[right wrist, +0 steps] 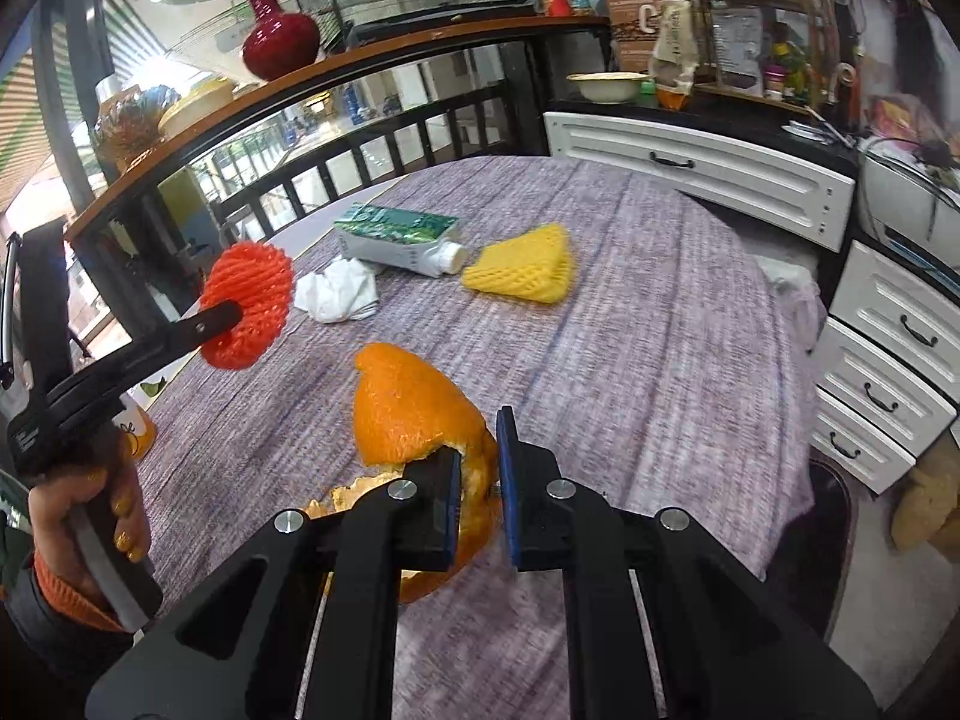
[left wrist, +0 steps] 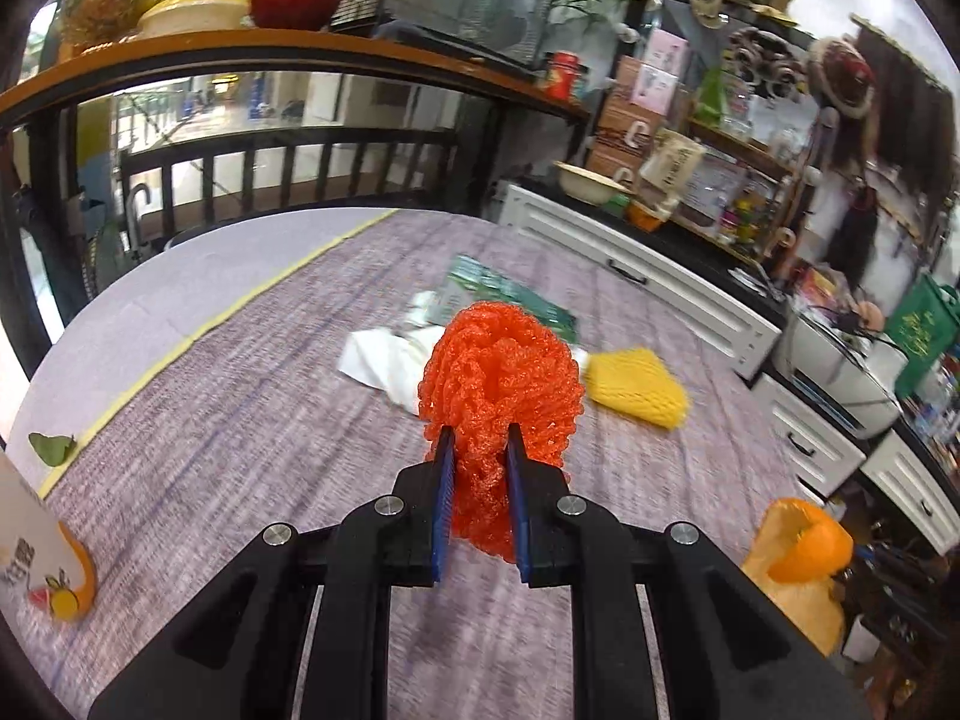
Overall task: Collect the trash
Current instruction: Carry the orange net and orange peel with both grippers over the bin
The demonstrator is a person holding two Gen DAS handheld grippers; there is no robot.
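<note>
On the far left of the right wrist view, a hand (right wrist: 90, 498) with yellow-painted nails and an orange cuff holds the handle of the left gripper (left wrist: 479, 438). Its jaws are clenched on an orange-red foam net sleeve (left wrist: 501, 378), which is lifted above the round table with the purple-grey woven cloth (left wrist: 240, 420). In the left wrist view, a small green leaf (left wrist: 53, 447) lies near the left edge of the cloth, and a white container with an orange base and fruit print (left wrist: 42, 564) stands at the table's left border.

Behind the red sleeve, a crumpled white tissue (right wrist: 339, 291) lies on the cloth, just beside a flattened green and white drink carton with a white cap (right wrist: 399, 237). To the right of the carton lies a yellow foam net sleeve (right wrist: 528, 267), near but apart from the cap.

Further right and nearer, the right gripper (right wrist: 480, 450) has its jaws closed on a large piece of orange peel (right wrist: 408, 408), gripped at its torn edge and lifted above the cloth. White drawer cabinets (right wrist: 696, 168) stand behind the table on the right.
</note>
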